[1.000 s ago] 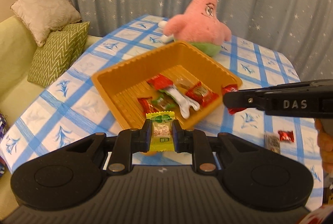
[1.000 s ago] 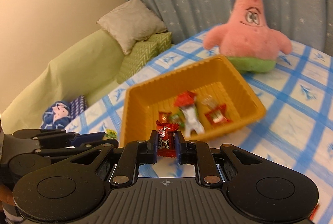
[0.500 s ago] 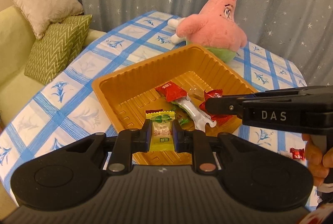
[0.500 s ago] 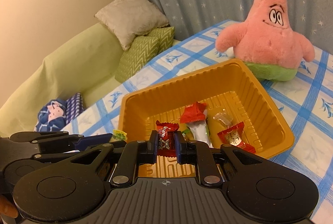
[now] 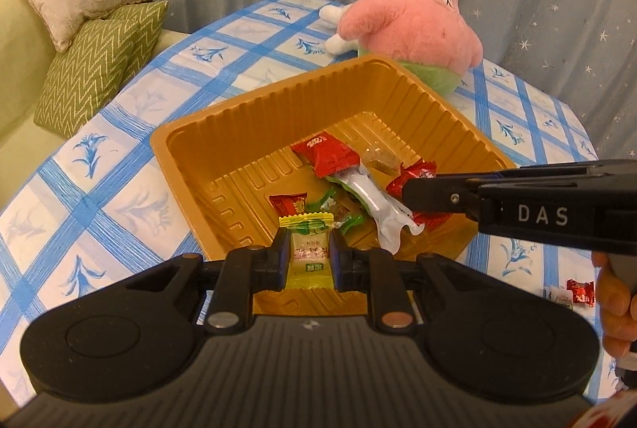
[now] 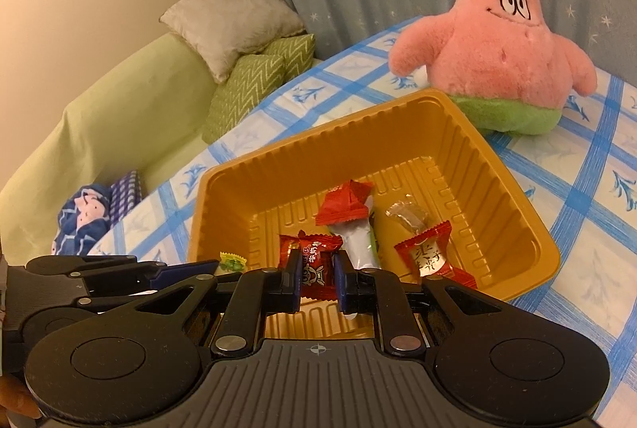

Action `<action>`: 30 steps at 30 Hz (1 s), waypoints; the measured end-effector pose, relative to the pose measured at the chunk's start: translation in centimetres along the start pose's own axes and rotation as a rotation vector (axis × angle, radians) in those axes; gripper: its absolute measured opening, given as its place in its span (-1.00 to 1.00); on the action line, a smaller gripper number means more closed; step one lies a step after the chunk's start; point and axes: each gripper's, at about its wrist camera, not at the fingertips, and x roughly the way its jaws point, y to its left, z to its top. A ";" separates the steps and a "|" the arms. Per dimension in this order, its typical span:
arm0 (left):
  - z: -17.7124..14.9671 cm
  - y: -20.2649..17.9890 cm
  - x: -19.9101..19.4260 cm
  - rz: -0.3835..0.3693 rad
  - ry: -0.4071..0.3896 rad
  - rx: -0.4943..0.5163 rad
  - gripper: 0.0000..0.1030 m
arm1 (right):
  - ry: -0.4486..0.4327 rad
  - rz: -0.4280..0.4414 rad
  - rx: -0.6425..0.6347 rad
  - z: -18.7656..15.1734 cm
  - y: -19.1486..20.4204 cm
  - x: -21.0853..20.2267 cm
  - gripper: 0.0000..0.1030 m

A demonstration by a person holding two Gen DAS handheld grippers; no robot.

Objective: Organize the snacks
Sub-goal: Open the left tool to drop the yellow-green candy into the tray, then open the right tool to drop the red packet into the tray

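An orange plastic tray (image 5: pixel 191 149) (image 6: pixel 513 189) sits on the blue-checked tablecloth and holds several wrapped snacks, among them a red packet (image 5: pixel 326 155) (image 6: pixel 344 205) and a long silver one (image 5: pixel 374 201). My left gripper (image 5: pixel 307 253) is shut on a yellow-green candy (image 5: pixel 308 249), held over the tray's near edge. My right gripper (image 6: pixel 316 270) is shut on a red candy (image 6: pixel 316 266), also over the tray's near side. In the left wrist view the right gripper's black body (image 5: pixel 517 205) reaches in from the right above the tray.
A pink star plush (image 5: pixel 418 14) (image 6: pixel 497 42) stands just behind the tray. Two loose candies (image 5: pixel 579 293) lie on the cloth at the right. A green sofa (image 6: pixel 131 101) with cushions (image 5: pixel 95 49) borders the table on the left. A person's fingers (image 5: pixel 613 308) hold the right gripper.
Both grippers have come forward and lower with their candies, from short of the tray to over its near edge. The tray and plush now look larger and closer.
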 end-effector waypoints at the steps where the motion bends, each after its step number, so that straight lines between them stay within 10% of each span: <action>1: 0.0 0.0 0.1 0.000 0.002 0.000 -0.64 | 0.001 -0.001 0.001 0.0 -0.1 0.1 -0.67; 30: 0.2 1.1 -1.4 0.002 -0.016 -0.022 -0.61 | 0.019 0.021 -0.013 0.1 0.2 1.4 -0.66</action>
